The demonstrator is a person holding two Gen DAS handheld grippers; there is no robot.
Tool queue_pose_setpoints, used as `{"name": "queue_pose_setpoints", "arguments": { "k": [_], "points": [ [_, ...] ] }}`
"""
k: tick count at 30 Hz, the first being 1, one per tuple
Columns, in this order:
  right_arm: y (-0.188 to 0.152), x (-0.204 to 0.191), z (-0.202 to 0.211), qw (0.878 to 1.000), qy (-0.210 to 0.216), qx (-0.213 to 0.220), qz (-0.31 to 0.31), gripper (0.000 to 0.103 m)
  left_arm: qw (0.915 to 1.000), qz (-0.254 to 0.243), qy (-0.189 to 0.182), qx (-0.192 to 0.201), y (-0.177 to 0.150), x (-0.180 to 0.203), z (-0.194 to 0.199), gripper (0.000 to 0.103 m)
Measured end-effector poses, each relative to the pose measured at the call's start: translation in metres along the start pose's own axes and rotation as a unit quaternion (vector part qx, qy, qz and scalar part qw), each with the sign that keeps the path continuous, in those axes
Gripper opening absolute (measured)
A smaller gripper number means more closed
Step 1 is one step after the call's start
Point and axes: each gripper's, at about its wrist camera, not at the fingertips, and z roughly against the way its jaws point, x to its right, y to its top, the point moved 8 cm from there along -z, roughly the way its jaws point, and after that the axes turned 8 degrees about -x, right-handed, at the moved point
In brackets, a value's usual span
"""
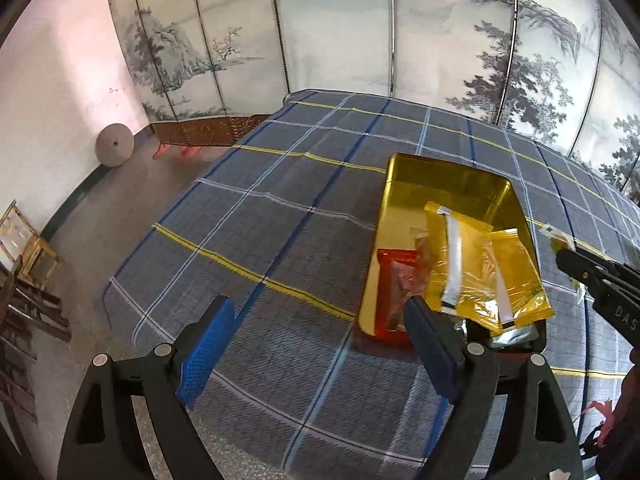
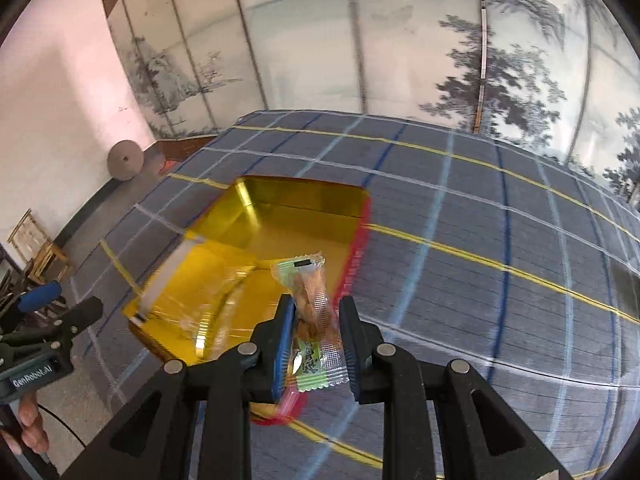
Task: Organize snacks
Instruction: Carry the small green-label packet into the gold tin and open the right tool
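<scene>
A gold tin box [image 1: 448, 176] with a red outside stands on the plaid tablecloth [image 1: 280, 216]. It holds yellow snack packets [image 1: 480, 272] and a red packet [image 1: 394, 280]. My left gripper [image 1: 316, 332] is open and empty, just left of the tin's near corner. My right gripper [image 2: 316, 316] is shut on a clear snack packet with a green end [image 2: 314, 316] and holds it above the tin [image 2: 296, 204]. The right gripper also shows at the right edge of the left wrist view [image 1: 600, 280], with the packet tip [image 1: 554, 236] sticking out. The left gripper shows at the left of the right wrist view [image 2: 60, 304].
The plaid cloth [image 2: 480, 240] covers the whole table. A painted folding screen [image 1: 360, 32] stands behind it. A round grey stone [image 1: 114, 145] leans on the pink wall. Wooden frames [image 1: 24, 248] stand on the floor at left.
</scene>
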Motion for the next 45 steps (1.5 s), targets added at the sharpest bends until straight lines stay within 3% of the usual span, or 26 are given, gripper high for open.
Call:
{"name": "queue_pose_setpoints", "arguments": {
  "k": [10, 28, 33, 45],
  "points": [
    [0.004, -0.032, -0.018, 1.000, -0.011, -0.012, 0.017, 0.023, 0.9999, 0.010, 0.003, -0.009, -0.006, -0.016, -0.002, 0.084],
    [0.005, -0.043, -0.037, 0.999, -0.022, -0.025, 0.029, 0.026, 0.9998, 0.005, 0.003, -0.021, -0.010, -0.019, -0.007, 0.085],
    [0.003, -0.043, -0.034, 0.999, -0.032, -0.021, 0.031, 0.048, 0.9997, 0.002, 0.005, -0.023, -0.010, -0.017, -0.006, 0.085],
    [-0.012, -0.050, -0.009, 0.998, -0.028, -0.015, 0.048, 0.073, 0.9996, -0.007, 0.002, -0.027, -0.011, -0.006, -0.005, 0.086]
  ]
}}
